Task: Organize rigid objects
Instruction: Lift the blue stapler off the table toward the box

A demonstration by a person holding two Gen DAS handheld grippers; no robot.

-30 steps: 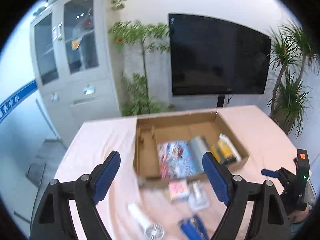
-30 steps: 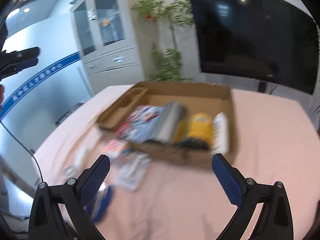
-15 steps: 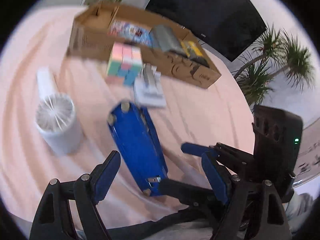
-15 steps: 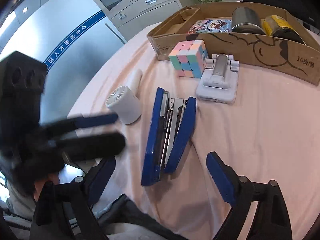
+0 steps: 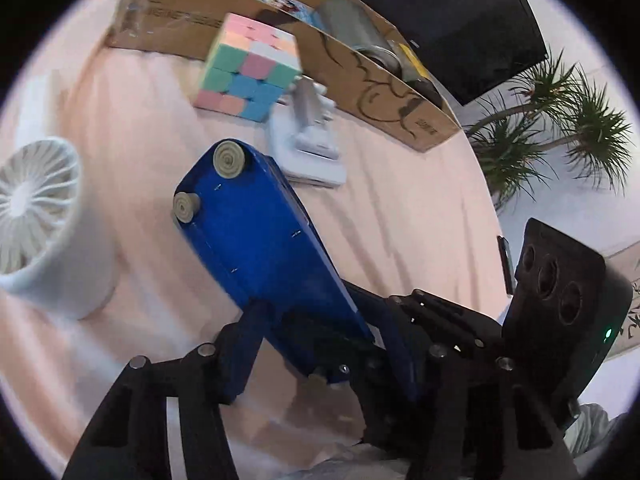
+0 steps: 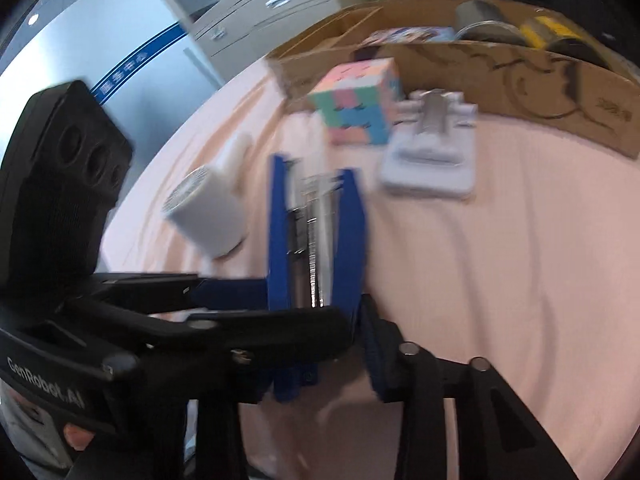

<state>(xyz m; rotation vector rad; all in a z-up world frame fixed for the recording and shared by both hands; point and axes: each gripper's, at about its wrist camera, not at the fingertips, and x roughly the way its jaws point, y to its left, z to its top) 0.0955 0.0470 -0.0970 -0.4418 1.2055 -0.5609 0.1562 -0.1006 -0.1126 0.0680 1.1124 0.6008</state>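
We find the box (image 5: 400,96) partly filled, while the cube (image 5: 248,76), stand (image 5: 312,148), fan (image 5: 44,224) and stapler (image 5: 264,248) wait outside, the stapler pinched by both just-closing grippers, left (image 5: 320,364) and right (image 6: 320,356).

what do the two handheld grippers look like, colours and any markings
Both are black linkage frames with silver pivot pins and blue finger pads. The left gripper shows a black block with three round holes and white GenRobot.AI lettering; the right gripper carries the same three-hole block, with a small green light.
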